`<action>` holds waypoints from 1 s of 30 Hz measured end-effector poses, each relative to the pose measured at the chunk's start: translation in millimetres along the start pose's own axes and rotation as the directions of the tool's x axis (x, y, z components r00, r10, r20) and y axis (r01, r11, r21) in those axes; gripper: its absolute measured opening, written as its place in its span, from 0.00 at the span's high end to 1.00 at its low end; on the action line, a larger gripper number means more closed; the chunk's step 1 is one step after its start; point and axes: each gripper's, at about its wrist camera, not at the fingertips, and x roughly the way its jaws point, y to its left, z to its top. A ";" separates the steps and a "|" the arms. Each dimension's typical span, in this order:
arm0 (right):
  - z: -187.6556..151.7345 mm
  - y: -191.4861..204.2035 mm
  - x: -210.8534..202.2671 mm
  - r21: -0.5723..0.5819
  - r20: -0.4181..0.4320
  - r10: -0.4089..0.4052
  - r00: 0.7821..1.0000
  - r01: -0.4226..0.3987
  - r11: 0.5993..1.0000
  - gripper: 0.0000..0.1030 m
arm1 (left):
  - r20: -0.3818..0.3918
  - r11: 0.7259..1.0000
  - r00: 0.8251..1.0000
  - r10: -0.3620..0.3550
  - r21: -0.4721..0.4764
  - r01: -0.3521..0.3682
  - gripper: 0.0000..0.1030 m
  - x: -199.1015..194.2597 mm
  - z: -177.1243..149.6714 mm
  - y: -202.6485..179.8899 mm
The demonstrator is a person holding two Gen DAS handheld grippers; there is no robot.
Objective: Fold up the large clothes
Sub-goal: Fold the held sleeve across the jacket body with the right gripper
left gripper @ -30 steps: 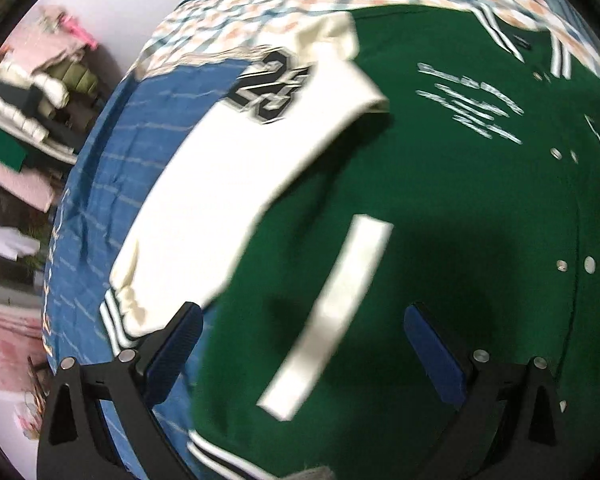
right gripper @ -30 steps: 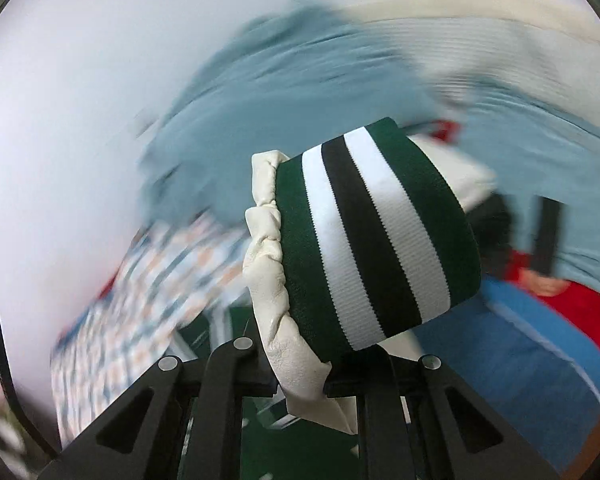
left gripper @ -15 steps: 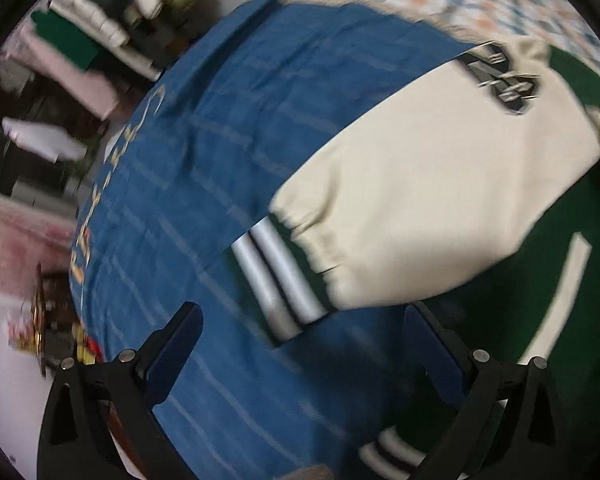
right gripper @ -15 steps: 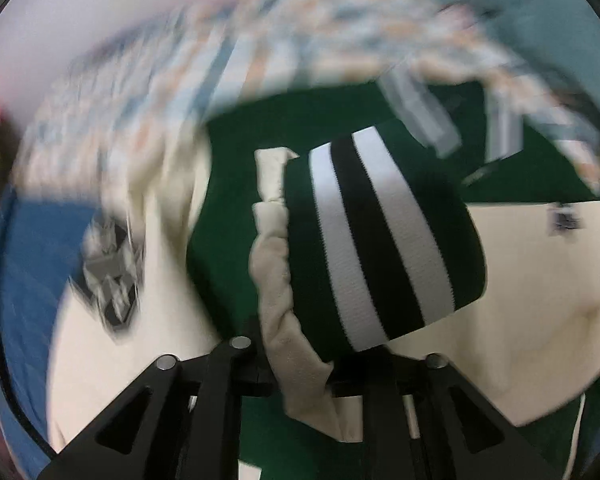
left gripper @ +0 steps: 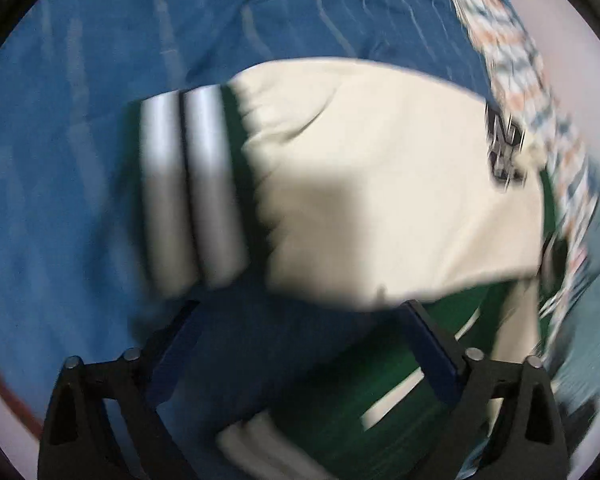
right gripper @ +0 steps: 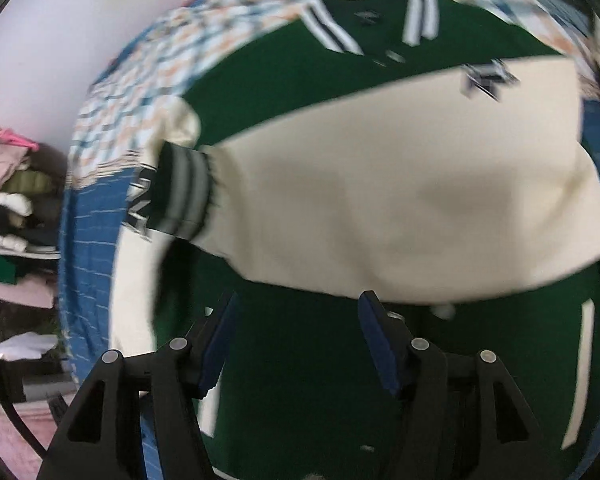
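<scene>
1. Left wrist view: Your left gripper (left gripper: 300, 344) has its fingers (left gripper: 430, 350) wide apart and holds nothing. The green jacket (left gripper: 380, 408) lies on a blue blanket (left gripper: 80, 220). One cream sleeve (left gripper: 380, 184) lies flat just ahead of the finger tips, with its striped cuff (left gripper: 192, 196) out on the blanket, ahead and to the left. The picture is blurry.

2. What could go wrong here: If you close on thick cream cloth in the middle, I think you may grab the green layer under it too and drag the whole jacket crooked. The cuff looks easier to pinch.

3. Right wrist view: Your right gripper (right gripper: 296, 340) is also spread open and empty. The other cream sleeve (right gripper: 400, 200) lies across the green front, just past the finger tips. Its striped cuff (right gripper: 184, 196) is up and to the left, lying over the far sleeve. A checked cloth (right gripper: 160, 80) sits behind the jacket.

4. What could go wrong here: This sleeve lies slanted. If you fold the body now, I think the sleeve could slide off and stick out.
</scene>
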 end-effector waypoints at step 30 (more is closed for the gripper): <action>56.5 61.0 65.2 0.049 -0.041 0.168 0.985 -0.166 0.985 0.33 | 0.540 0.770 0.778 0.320 0.331 -0.546 0.09 -75.4 165.1 -59.4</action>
